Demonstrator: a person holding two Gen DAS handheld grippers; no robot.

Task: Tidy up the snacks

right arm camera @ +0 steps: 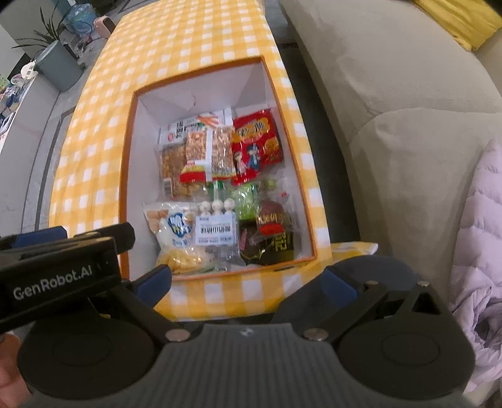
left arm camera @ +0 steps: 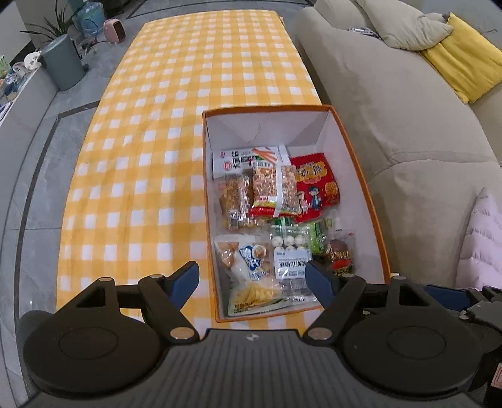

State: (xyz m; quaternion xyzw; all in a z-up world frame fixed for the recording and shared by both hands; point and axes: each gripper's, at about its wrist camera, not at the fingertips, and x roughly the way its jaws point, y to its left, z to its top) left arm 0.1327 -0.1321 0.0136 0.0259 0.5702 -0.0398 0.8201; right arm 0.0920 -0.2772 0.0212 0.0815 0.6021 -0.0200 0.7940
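I see the box (left arm camera: 370, 194) sitting on the checked cloth (left arm camera: 150, 157) at the center right of the left wrist frame, its orange rim close to the cloth's right edge beside the sofa (left arm camera: 392, 110). Snack packs fill the near part of its floor; the far part is bare white.

In the upper row I make out a white pack (left arm camera: 248, 158), two clear nut packs (left arm camera: 273, 191) under it and a red bag (left arm camera: 317, 188) on their right. Lower down lie a white-and-yellow chip bag (left arm camera: 248, 282), a clear pack with a label (left arm camera: 290, 260), a green pack (left arm camera: 317, 235) and a dark one (left arm camera: 340, 255) at the lower right.

My left claw (left arm camera: 252, 282) hangs over the box's near end, fingers spread wide, holding nothing. My right claw (right arm camera: 248, 279) is likewise released and bare, at the lower center of its frame, above the cloth just short of the box (right arm camera: 128, 157). The left tool's body crosses the lower left of that view.

A grey bin (left arm camera: 62, 62) and a plant (left arm camera: 53, 28) stand at the upper left.
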